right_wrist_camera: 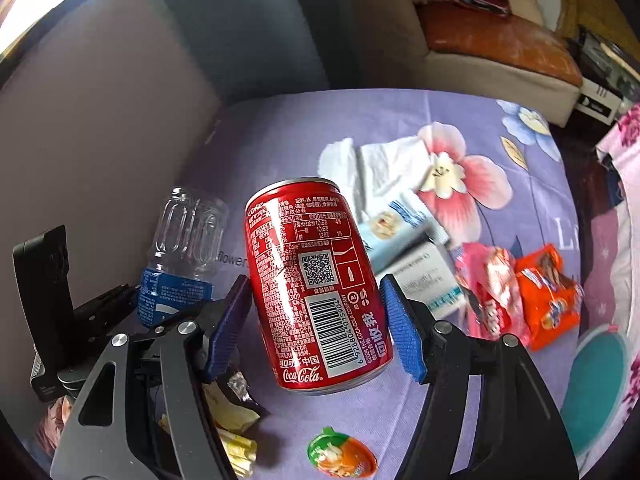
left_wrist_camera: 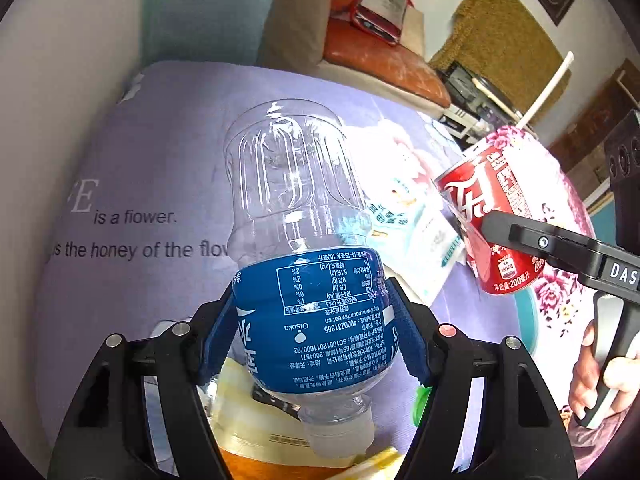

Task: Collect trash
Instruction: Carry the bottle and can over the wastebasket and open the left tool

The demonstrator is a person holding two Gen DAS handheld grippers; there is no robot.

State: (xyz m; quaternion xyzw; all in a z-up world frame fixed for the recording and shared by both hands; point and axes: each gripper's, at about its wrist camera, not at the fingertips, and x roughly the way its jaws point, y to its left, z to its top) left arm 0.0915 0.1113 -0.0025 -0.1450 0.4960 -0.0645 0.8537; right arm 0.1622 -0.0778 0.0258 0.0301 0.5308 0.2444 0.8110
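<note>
Left hand-held gripper (left_wrist_camera: 312, 328): you have it clenched on the plastic bottle (left_wrist_camera: 304, 264) at the blue label, cap end nearest you, lifted off the bed (left_wrist_camera: 120, 160).
Bottle: looks empty, so light; thin walls buckle, so keep to the label band.
Right hand-held gripper (right_wrist_camera: 316, 312): blue pads (right_wrist_camera: 400, 332) sit at the Coke can (right_wrist_camera: 316, 284) mid-body (whether both pads touch it, I cannot tell).
Can: slick, dents easily; squeeze gently.
Beyond, far right: snack wrappers (right_wrist_camera: 520, 296) lie on the bed.

1. Bottle (left_wrist_camera: 296, 264): clear glossy plastic, ribbed; blue label smooth
2. Can (right_wrist_camera: 316, 284): shiny red metal
3. Counter cloth (right_wrist_camera: 288, 136): matt lilac fabric
4. Tongs' pads (right_wrist_camera: 402, 332): blue, ridged; arms matt black plastic
</note>
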